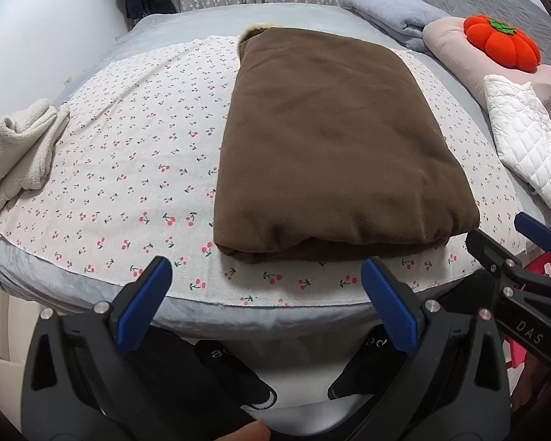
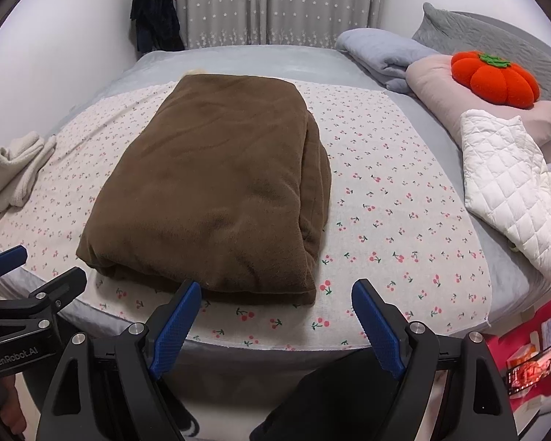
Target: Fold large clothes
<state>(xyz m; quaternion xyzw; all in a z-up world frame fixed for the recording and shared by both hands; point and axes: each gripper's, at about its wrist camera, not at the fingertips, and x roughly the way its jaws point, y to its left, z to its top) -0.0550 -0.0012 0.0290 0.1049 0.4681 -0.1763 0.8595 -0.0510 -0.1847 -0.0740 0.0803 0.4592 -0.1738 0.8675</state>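
Note:
A large brown garment (image 1: 330, 139) lies folded into a thick rectangle on a cherry-print cloth (image 1: 128, 154) spread over the bed; a bit of cream lining shows at its far end. It also shows in the right wrist view (image 2: 216, 183). My left gripper (image 1: 266, 279) is open and empty, held at the bed's near edge just short of the garment's near fold. My right gripper (image 2: 275, 301) is open and empty, also at the near edge, close to the garment's near right corner. Each gripper shows at the edge of the other's view.
A cream fleece item (image 1: 14, 154) lies bunched at the left edge of the bed. A white quilted piece (image 2: 510, 187), a pink pillow (image 2: 437, 84) with an orange pumpkin cushion (image 2: 496, 77), and a grey-blue blanket (image 2: 382, 55) sit at the right. A dark garment (image 2: 154, 11) hangs by the curtain.

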